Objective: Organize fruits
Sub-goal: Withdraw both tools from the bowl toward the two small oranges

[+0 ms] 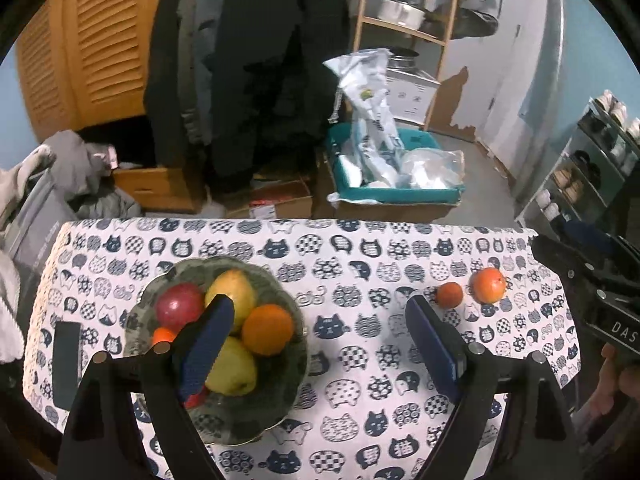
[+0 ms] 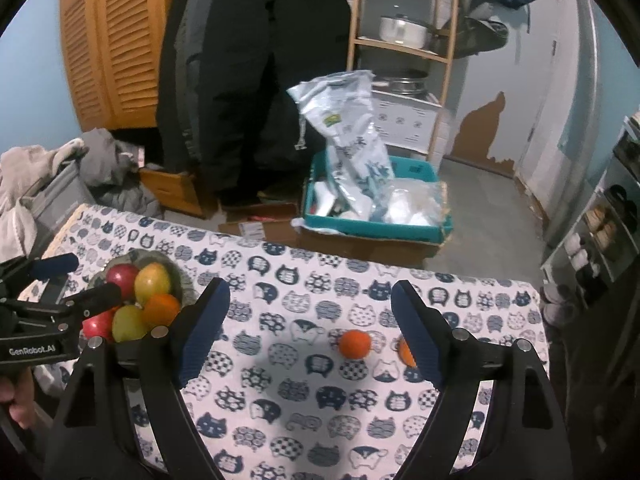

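Two loose fruits wait outside your fruit bowl (image 1: pixel 224 420), which sits at eight o'clock, already heaped. Your left gripper (image 1: pixel 320 340) hovers released and empty beside it. At two o'clock lie the small tangerine (image 1: pixel 449 294) and the larger orange (image 1: pixel 488 285). Your right gripper (image 2: pixel 308 328) is spread, grasping nothing; nudge either fruit and it could roll off the cat-print cloth (image 1: pixel 360 380).

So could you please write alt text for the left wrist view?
The open left claw hovers empty over a cat-print tablecloth, with a bowl of apples, pears and an orange at left. Two loose oranges lie at right, near the right claw.
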Demonstrator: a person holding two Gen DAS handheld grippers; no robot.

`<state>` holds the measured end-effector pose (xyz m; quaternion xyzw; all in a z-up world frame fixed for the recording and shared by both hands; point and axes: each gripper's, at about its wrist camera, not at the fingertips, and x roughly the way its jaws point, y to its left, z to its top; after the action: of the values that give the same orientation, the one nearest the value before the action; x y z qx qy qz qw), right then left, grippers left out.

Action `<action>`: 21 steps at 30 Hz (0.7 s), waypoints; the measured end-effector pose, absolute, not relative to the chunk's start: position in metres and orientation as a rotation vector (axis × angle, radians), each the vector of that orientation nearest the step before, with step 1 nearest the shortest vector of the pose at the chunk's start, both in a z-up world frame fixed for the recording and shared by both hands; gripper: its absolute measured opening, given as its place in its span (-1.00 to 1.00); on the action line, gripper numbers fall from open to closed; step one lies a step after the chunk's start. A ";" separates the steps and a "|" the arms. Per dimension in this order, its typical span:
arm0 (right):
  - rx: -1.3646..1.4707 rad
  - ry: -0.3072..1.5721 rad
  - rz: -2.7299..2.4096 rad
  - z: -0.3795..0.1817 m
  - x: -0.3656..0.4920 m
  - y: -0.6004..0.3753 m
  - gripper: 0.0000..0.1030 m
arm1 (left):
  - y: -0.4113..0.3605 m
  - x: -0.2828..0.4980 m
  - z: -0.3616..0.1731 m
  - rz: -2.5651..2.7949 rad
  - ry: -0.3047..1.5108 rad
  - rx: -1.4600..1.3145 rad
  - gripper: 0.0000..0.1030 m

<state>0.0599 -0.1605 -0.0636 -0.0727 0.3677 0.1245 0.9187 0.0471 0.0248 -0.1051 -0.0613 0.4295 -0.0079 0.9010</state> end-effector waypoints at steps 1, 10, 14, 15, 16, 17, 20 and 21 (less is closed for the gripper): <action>-0.145 0.756 0.249 -0.064 0.060 -0.165 0.61 | 0.020 0.048 -0.105 -0.021 0.888 -0.121 0.72; -0.096 0.775 0.161 -0.070 0.060 -0.217 0.62 | -0.024 0.063 -0.108 -0.074 0.898 -0.065 0.72; -0.078 0.792 0.127 -0.076 0.062 -0.237 0.62 | -0.042 0.070 -0.113 -0.094 0.910 -0.046 0.72; -0.075 0.794 0.120 -0.077 0.062 -0.241 0.62 | -0.046 0.072 -0.114 -0.100 0.914 -0.044 0.72; -0.070 0.798 0.109 -0.079 0.062 -0.247 0.62 | -0.051 0.074 -0.116 -0.109 0.917 -0.042 0.72; -0.067 0.800 0.105 -0.079 0.063 -0.250 0.62 | -0.055 0.076 -0.117 -0.113 0.921 -0.039 0.72; -0.056 0.814 0.085 -0.084 0.064 -0.263 0.62 | -0.068 0.082 -0.121 -0.130 0.930 -0.025 0.72; -0.053 0.819 0.079 -0.086 0.065 -0.266 0.62 | -0.072 0.084 -0.122 -0.133 0.933 -0.021 0.72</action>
<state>0.0646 -0.2664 -0.0861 -0.0258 0.3981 0.0384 0.9162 0.0838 -0.0719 -0.1221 -0.0100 0.4493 -0.0638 0.8911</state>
